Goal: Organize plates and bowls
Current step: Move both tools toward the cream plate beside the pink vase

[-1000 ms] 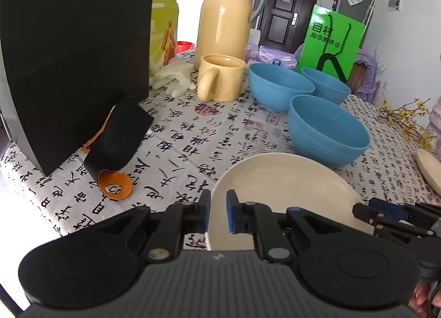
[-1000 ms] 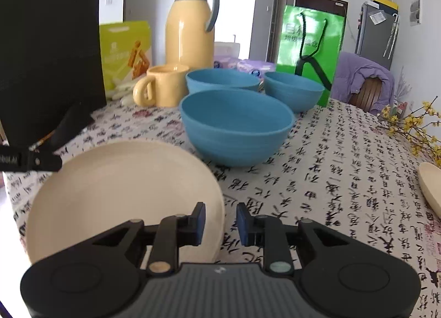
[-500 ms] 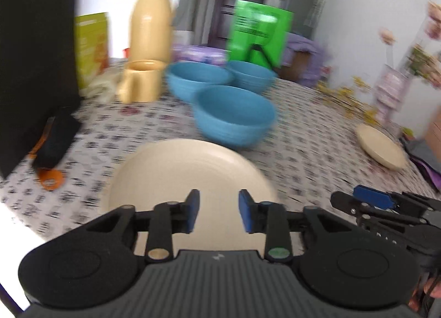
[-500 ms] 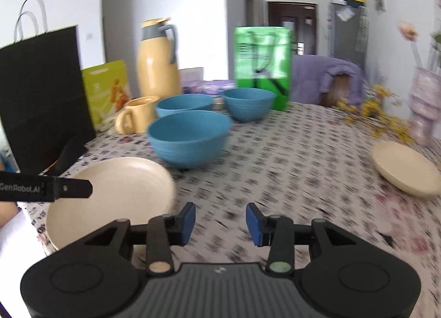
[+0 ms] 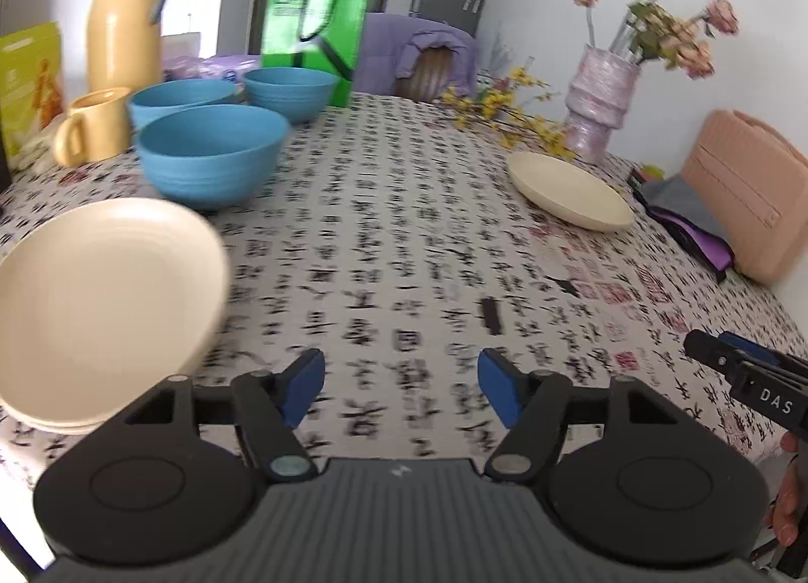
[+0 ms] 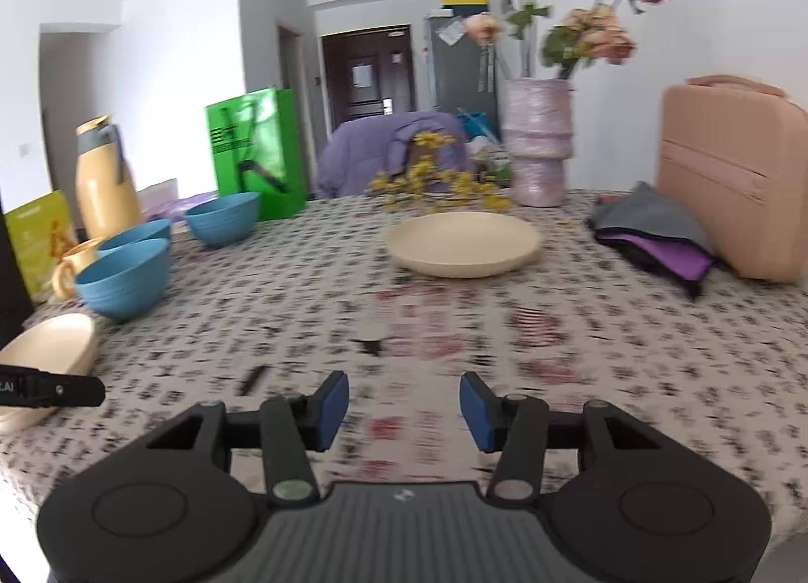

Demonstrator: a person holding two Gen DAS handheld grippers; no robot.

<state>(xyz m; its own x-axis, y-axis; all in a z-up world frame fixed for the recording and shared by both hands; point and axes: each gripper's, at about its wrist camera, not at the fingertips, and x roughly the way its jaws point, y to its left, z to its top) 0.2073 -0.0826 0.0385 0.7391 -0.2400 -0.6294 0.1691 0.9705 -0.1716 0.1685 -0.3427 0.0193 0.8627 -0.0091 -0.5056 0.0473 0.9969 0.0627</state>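
Observation:
A stack of cream plates point(image 5: 101, 300) point(image 6: 48, 348) lies at the near left of the table. Another cream plate point(image 5: 568, 189) point(image 6: 462, 242) sits alone at the far right, in front of the vase. Three blue bowls stand at the left: the nearest bowl point(image 5: 209, 156) point(image 6: 123, 275), a second bowl point(image 5: 182, 96) behind it, a third bowl point(image 5: 290, 91) point(image 6: 222, 217) by the green bag. My left gripper point(image 5: 401, 388) hangs over bare cloth, its jaws opening, nothing between them. My right gripper point(image 6: 404, 411) is likewise opening and empty; its tip point(image 5: 742, 373) shows at the left view's right edge.
A yellow thermos point(image 5: 126, 12), a yellow mug point(image 5: 88, 126), a green bag point(image 5: 315, 12) and a lime packet point(image 5: 30, 78) crowd the far left. A vase of flowers point(image 6: 538, 144), yellow twigs point(image 5: 497, 111), a pink case point(image 6: 732, 174) and folded cloth point(image 6: 656, 234) line the right. Patterned tablecloth point(image 5: 404, 240) spans the middle.
Both grippers have swung right, away from the near plates, and the lone plate at the right has come into view. Both pairs of jaws have widened from nearly shut.

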